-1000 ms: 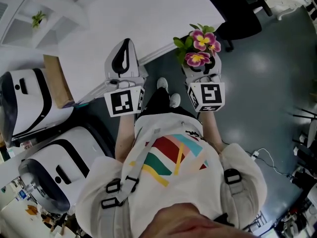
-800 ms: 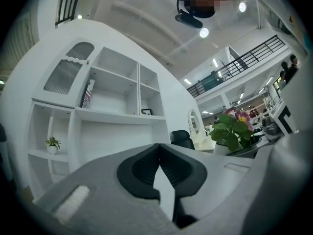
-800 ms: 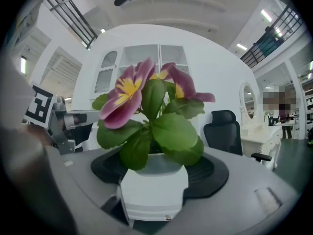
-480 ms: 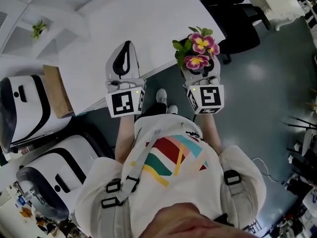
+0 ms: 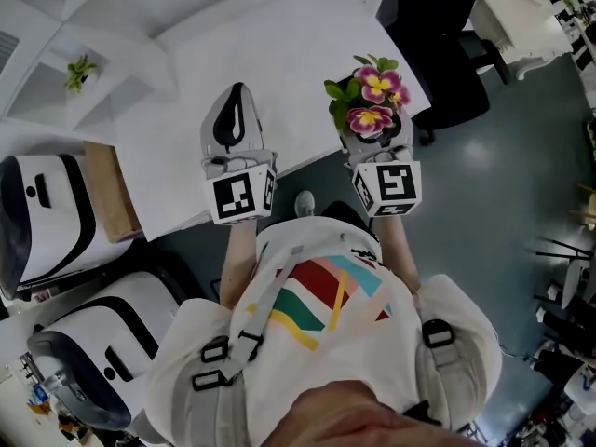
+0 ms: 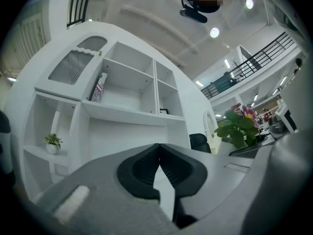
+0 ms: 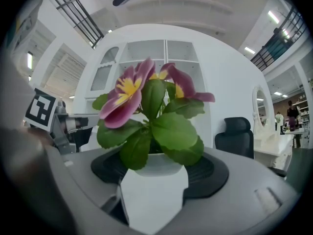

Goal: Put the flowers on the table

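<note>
A small white pot (image 7: 155,163) of pink-and-yellow flowers (image 5: 371,96) with green leaves sits between the jaws of my right gripper (image 5: 373,136), which is shut on the pot. In the head view the flowers hang over the near right corner of the white table (image 5: 289,45). In the right gripper view the blooms (image 7: 146,89) fill the middle, above the gripper (image 7: 156,175). My left gripper (image 5: 237,96) is over the table's near edge, shut with nothing in it; its view shows the pads (image 6: 166,173) meeting at the tips. The flowers (image 6: 239,126) show at that view's right.
A white shelf unit (image 5: 56,91) with a small green plant (image 5: 79,71) stands behind the table at left. A black office chair (image 5: 447,54) is at the table's right end. A brown bag (image 5: 112,189) and white-and-black machines (image 5: 37,212) stand at the left.
Both grippers have moved forward, from over the floor and table edge to over the tabletop. The flower pot has travelled with the right gripper, still held.
</note>
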Demonstrator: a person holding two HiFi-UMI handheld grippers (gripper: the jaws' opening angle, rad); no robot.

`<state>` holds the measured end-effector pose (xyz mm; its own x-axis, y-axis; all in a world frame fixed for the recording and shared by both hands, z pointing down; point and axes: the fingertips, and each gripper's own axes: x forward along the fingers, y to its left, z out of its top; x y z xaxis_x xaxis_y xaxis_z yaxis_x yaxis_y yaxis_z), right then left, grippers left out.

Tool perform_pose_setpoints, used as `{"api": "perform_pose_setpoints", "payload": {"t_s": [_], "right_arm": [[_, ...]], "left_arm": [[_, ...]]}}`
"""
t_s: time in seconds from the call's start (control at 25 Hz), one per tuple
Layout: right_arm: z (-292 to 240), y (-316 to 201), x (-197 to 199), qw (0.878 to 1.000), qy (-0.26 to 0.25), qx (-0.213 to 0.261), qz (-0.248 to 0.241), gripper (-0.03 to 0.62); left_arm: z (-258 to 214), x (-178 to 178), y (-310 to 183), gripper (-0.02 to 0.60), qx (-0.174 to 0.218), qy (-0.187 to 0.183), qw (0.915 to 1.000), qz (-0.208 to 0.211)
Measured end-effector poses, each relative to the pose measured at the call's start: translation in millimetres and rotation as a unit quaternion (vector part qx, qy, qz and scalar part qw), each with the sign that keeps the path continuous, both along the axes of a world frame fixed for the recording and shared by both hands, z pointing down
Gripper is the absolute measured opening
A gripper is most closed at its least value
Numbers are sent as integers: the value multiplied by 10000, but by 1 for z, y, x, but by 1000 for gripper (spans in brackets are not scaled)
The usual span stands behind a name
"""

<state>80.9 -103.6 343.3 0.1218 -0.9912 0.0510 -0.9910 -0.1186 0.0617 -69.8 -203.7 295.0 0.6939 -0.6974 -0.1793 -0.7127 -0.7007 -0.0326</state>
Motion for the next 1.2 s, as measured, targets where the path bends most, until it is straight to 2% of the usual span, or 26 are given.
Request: {"api": "perform_pose_setpoints", "payload": {"t_s": [0.36,0.56,0.76,1.0,1.2], "right_arm": [[6,-36,15,9993,35,-108,-351,325],[11,-72,25,9949,20,-227,-983,325],[10,-96,42,9885,135,-250,-1483,325],[3,-135,90,9819,142,-131,-1886,325],[13,-139,97,9768,149,-149,-2133,325]], "left_arm": [[16,2,-29,5,-216,-2,9985,-493],[23,13,-50,5,-385,51,9941,-1016],[20,33,-56,5,-354,131,9905,-1320],[20,82,-81,5,-435,-26,9852,-1657],[18,85,-73,5,-271,-24,9804,-1950]]}}
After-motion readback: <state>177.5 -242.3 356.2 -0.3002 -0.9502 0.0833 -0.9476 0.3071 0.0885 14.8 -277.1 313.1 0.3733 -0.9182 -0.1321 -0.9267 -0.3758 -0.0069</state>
